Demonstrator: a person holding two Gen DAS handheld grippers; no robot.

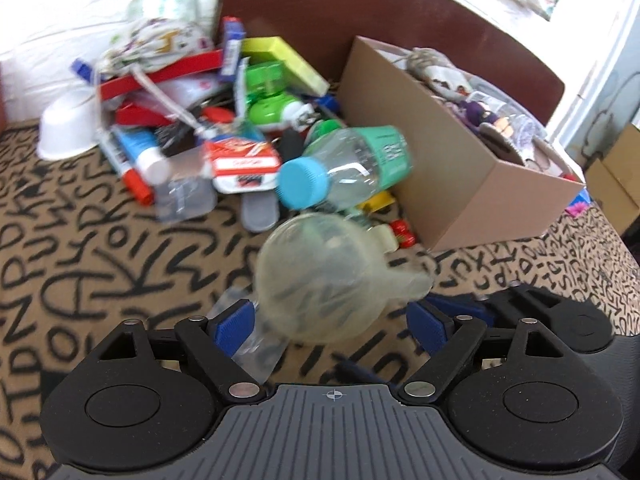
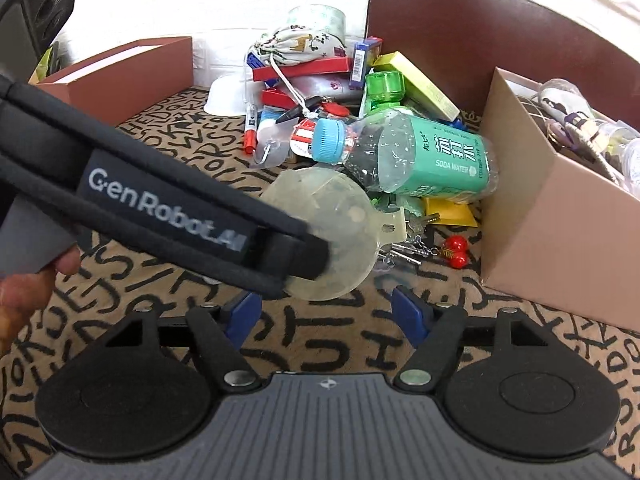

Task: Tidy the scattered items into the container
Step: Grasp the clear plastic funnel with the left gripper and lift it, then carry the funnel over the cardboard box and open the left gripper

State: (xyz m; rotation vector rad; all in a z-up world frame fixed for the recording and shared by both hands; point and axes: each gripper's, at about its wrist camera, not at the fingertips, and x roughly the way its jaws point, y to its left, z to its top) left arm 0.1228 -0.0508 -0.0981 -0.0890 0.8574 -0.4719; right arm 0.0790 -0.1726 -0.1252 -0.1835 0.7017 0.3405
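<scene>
Both views are taken from just behind a pair of blue-padded fingers and are tilted down at a letter-patterned cloth point(image 1: 100, 264). The left wrist view is aimed at the pile — a soda water bottle point(image 1: 352, 164) and a translucent round lid point(image 1: 332, 276) seen close — with the cardboard box point(image 1: 452, 184) to the right. The same bottle point(image 2: 420, 156), lid point(image 2: 336, 216) and box point(image 2: 536, 240) are shared by the right wrist view, partly blocked at left by a black strap point(image 2: 160, 208).

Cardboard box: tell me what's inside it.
The cardboard box already holds a jumble: patterned fabric, something purple and clear plastic pieces. Its near wall hides the lower contents and the bottom.
</scene>
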